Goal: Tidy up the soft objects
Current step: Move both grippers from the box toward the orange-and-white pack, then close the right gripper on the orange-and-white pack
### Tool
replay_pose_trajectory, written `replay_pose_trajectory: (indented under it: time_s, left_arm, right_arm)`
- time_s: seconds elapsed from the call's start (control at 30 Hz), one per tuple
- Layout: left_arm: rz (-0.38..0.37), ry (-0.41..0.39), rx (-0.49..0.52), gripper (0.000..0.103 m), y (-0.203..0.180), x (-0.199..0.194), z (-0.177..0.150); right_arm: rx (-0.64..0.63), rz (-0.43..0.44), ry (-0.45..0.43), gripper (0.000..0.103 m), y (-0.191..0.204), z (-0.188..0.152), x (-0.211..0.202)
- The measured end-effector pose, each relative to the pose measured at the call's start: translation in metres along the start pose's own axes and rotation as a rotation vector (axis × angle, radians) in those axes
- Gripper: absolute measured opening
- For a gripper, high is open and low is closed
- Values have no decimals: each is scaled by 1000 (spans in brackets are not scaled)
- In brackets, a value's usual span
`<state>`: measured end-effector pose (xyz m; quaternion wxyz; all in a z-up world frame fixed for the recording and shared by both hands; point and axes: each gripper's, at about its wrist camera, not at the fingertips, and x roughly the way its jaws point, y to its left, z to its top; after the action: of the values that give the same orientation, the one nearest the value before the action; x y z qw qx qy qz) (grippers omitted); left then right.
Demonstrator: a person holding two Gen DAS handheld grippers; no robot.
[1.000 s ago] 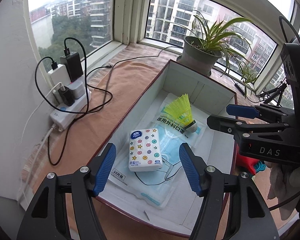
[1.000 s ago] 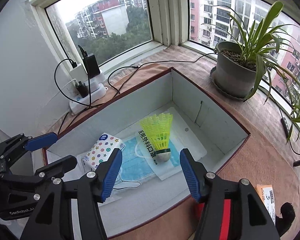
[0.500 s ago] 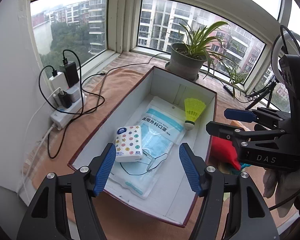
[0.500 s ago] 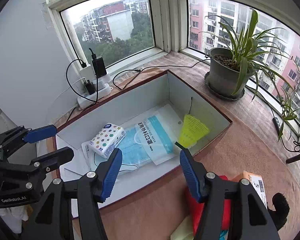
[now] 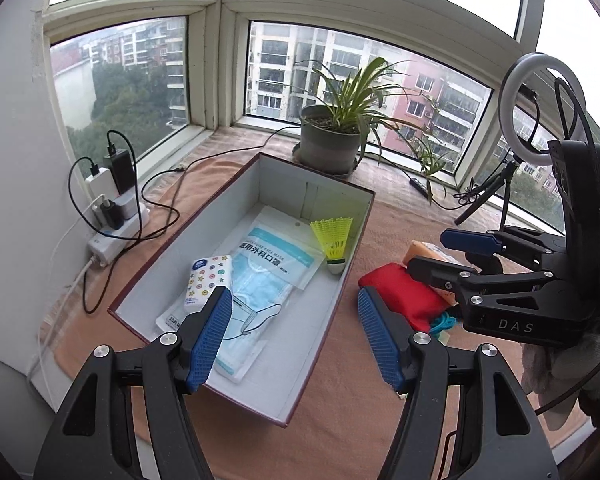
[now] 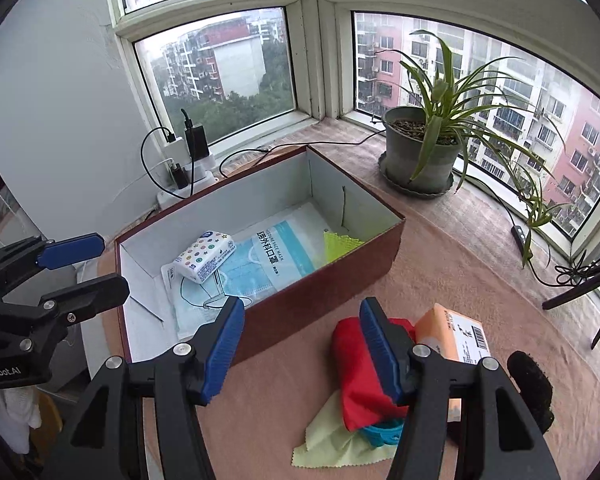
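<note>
The left wrist camera looked forward and steeply down between its own blue fingers (image 5: 210,340), from above the near end of the open box (image 5: 324,344), toward the window corner. The right wrist camera faced the same corner from beside the box (image 6: 324,292), over the red pouch (image 6: 356,372). Both views shared the box, the potted plant (image 5: 332,144) (image 6: 422,152), the power strip (image 5: 112,236) (image 6: 180,190), and each other's gripper.

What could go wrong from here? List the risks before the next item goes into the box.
1. The red pouch lies on a green cloth and a blue band; gripping it may drag those along.
2. The shuttlecock stands against the box wall; a dropped item could crush its feathers.
3. Both grippers hover close together and could collide.
</note>
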<state>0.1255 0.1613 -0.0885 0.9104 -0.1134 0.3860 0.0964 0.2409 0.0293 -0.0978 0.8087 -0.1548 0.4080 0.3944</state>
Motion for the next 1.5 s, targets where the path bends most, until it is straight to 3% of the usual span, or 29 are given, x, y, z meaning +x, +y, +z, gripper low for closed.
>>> replay_pose_trajectory:
  time_s: [0.4, 0.8, 1.27, 1.5]
  left_arm:
    - [-11, -5, -27, 65, -24, -4, -8]
    - [-45, 42, -17, 65, -60, 14, -16]
    - [-65, 87, 16, 65, -105, 41, -8]
    - [-70, 113, 20, 65, -118, 56, -3]
  right_arm:
    - [24, -96, -54, 56, -53, -28, -50]
    - [149, -142, -39, 56, -125, -61, -78]
    - [246, -125, -14, 56, -187, -83, -79]
    - [289, -68, -1, 56, -209, -84, -70]
